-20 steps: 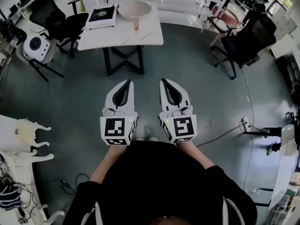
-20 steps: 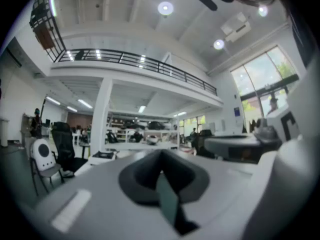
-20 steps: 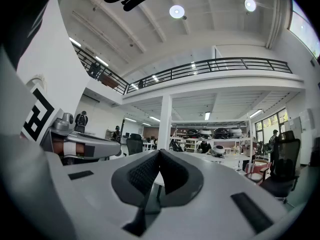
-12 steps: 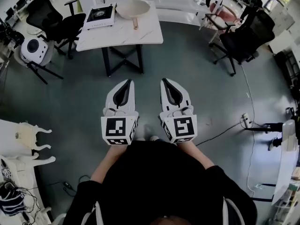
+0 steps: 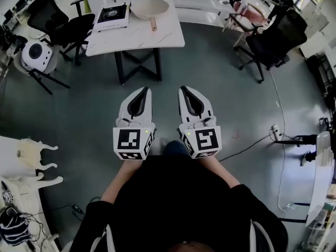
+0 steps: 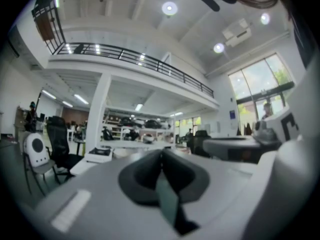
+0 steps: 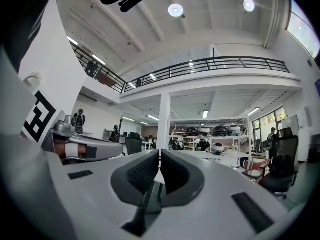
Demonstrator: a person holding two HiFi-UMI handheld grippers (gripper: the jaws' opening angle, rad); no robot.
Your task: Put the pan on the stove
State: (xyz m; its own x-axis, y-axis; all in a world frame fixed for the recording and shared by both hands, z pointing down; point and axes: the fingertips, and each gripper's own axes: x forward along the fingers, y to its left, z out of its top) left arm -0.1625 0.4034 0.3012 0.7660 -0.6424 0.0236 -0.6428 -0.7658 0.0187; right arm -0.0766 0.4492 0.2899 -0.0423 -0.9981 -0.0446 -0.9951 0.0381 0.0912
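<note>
Two grippers in shot: left gripper [image 5: 143,91] and right gripper [image 5: 182,90], side by side. One table [image 5: 142,35] ahead, carrying two things: one pan [image 5: 149,8] at its far edge and one stove [image 5: 112,16] at its far left corner. Chairs now, and there are two black ones: the left office chair [image 5: 50,17] off the table's left edge, the right office chair [image 5: 273,41] well off its right edge. Add one pink-seated chair [image 5: 251,12] between table and right office chair.
</note>
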